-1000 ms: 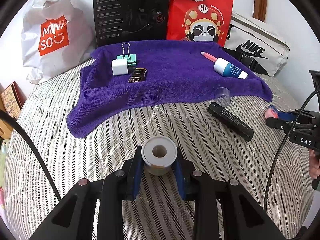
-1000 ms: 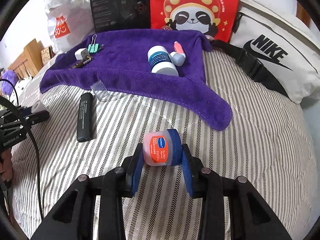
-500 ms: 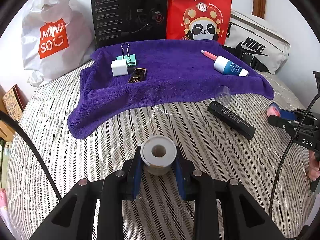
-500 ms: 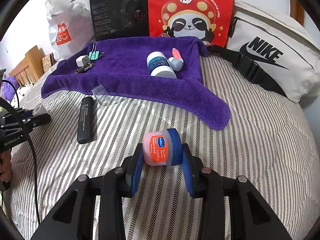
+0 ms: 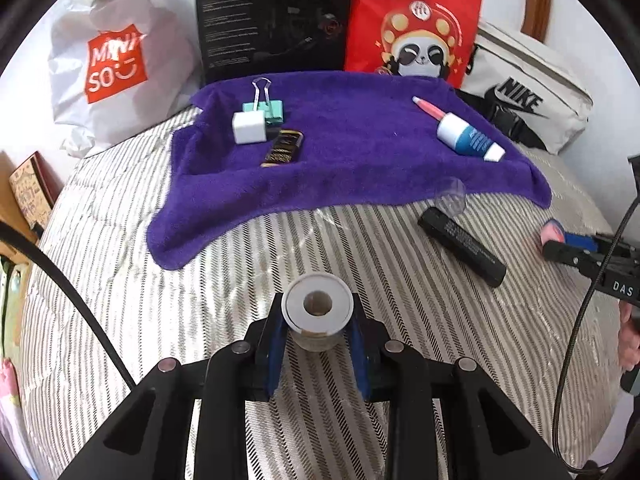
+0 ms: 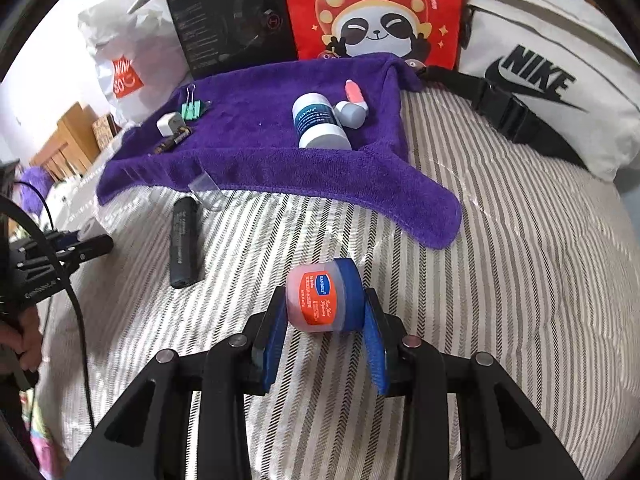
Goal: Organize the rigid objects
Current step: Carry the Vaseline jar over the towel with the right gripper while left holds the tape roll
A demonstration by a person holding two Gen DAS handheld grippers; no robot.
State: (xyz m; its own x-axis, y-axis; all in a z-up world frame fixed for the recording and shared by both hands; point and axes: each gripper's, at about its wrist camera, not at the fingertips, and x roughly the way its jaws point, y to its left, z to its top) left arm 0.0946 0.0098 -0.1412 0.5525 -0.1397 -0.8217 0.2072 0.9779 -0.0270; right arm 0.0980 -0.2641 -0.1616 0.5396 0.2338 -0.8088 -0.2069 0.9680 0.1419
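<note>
The left hand-held gripper is closed on a roll of white tape, with the hole of the roll facing up. The right hand-held gripper is closed on a small pink jar with a blue lid, lying on its side between the blue pads. Both are held over a striped bed.

A purple towel is spread on the bed, further back. On the left part of the towel sit a white plug, a green clip just behind it, and a small dark and gold thing beside the plug. On the right part of the towel lie a white and blue bottle and a pink and grey tube, touching each other.

A long black stick lies on the striped bed near the front edge of the towel. A little clear cap lies at the towel's edge, just by one end of the stick.

Behind the towel stand a black box and a red bag with a panda. A white shop bag is to the left and a white sports bag is to the right
</note>
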